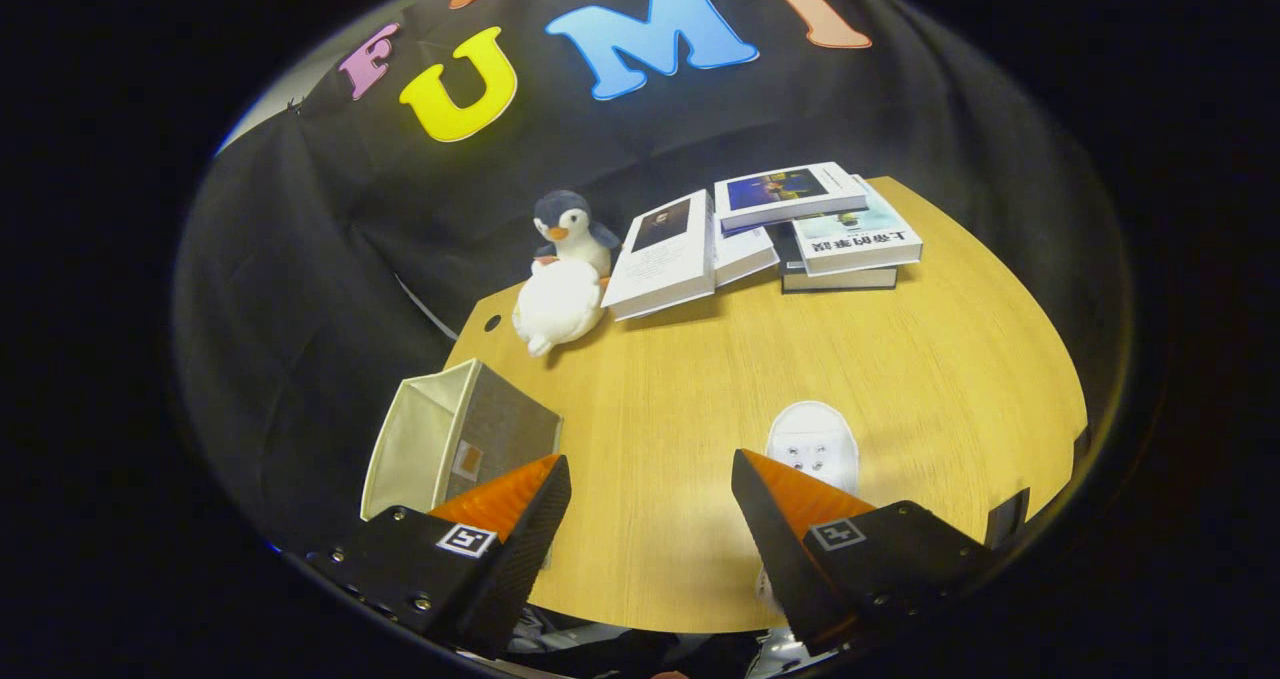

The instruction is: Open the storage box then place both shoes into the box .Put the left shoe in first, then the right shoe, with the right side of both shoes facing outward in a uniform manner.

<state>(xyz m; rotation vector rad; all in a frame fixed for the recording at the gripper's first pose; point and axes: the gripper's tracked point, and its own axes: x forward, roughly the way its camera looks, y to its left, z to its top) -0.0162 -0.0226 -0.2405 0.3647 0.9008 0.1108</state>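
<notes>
A beige storage box point(455, 429) stands on the wooden table point(900, 379) just beyond my left finger, its top open and its cream inside showing. A white shoe point(812, 447) lies on the table just past my right finger, which covers its near part; its toe points away from me. My gripper point(650, 484) hovers above the table's near edge, open, with bare tabletop between the fingers. Nothing is held.
A penguin plush toy point(563, 271) sits at the far left of the table, beyond the box. Several books point(770, 234) lie stacked and fanned at the far side. A small dark hole point(491, 323) marks the table's left edge.
</notes>
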